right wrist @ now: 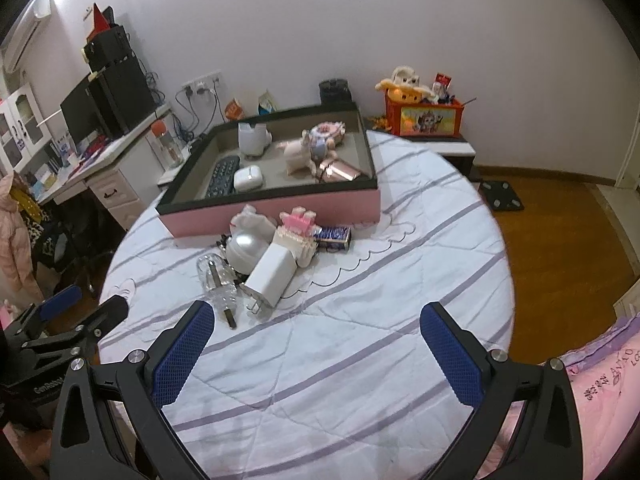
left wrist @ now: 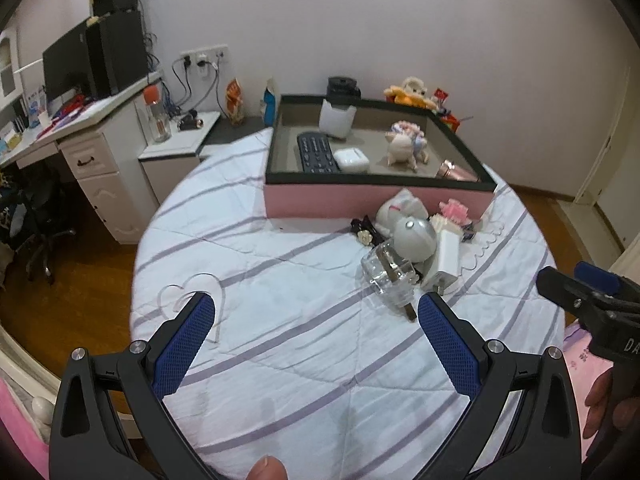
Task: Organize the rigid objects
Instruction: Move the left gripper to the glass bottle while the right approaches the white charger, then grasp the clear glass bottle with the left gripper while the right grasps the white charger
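A pink box with a dark rim (left wrist: 360,200) (right wrist: 280,210) stands on the round bed. It holds a remote (left wrist: 314,152), a white earbud case (left wrist: 351,159) (right wrist: 248,178), a white cup (left wrist: 336,120), a pig figure (left wrist: 404,146) and a rose-gold bottle (right wrist: 340,172). In front of it lie a clear glass bottle (left wrist: 388,272) (right wrist: 218,276), a white charger (right wrist: 270,276) (left wrist: 446,260), a grey-white round toy (left wrist: 414,236), a pink-and-white block model (right wrist: 298,236) and a blue pack (right wrist: 334,236). My left gripper (left wrist: 316,312) and right gripper (right wrist: 318,320) are both open and empty, short of the pile.
The white striped quilt (left wrist: 300,344) covers the bed. A desk with monitor and drawers (left wrist: 92,148) stands left. A toy-filled orange box (right wrist: 424,114) sits on a low stand at the back. A black scale (right wrist: 502,196) lies on the wooden floor.
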`<state>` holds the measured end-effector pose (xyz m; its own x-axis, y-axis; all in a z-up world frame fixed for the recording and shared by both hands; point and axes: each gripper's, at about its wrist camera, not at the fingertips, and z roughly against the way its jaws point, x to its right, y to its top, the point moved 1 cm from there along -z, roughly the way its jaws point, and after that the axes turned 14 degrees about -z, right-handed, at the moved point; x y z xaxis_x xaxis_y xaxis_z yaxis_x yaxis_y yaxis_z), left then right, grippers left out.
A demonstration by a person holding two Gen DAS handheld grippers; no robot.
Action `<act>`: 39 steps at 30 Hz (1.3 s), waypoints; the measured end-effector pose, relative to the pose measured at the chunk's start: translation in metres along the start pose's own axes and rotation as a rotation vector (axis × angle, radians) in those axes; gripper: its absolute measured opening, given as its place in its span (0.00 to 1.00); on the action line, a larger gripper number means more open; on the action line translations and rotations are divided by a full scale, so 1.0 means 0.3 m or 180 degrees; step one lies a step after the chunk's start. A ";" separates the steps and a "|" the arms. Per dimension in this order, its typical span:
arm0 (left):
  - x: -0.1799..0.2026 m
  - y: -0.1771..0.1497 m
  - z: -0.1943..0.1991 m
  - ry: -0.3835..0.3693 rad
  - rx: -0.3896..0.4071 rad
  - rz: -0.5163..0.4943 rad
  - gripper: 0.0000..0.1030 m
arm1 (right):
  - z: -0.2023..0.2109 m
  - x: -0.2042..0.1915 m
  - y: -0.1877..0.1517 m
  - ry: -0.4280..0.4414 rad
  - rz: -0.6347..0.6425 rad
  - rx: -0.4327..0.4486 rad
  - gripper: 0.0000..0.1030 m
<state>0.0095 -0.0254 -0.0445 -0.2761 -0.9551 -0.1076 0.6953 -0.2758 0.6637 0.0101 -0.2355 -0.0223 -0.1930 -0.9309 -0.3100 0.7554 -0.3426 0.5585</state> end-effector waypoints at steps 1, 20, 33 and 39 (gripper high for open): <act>0.006 0.003 -0.018 -0.0009 -0.0017 -0.0009 1.00 | -0.022 0.002 0.001 -0.0003 -0.0017 -0.0037 1.00; 0.018 0.030 -0.216 0.0024 -0.0212 -0.0109 0.99 | -0.304 -0.067 0.045 0.0184 -0.0091 -0.0507 0.67; 0.088 0.040 -0.251 -0.0099 -0.0207 -0.0231 0.99 | -0.333 -0.049 0.041 0.0193 -0.0024 -0.0649 0.43; 0.123 0.051 -0.313 -0.0063 -0.0247 -0.0247 0.99 | -0.345 -0.052 0.045 0.0229 -0.0043 -0.0682 0.43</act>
<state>0.0722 -0.0749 -0.1078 -0.3437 -0.9284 -0.1412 0.7204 -0.3571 0.5945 0.0881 -0.2126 -0.0896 -0.1646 -0.9124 -0.3747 0.8703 -0.3132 0.3802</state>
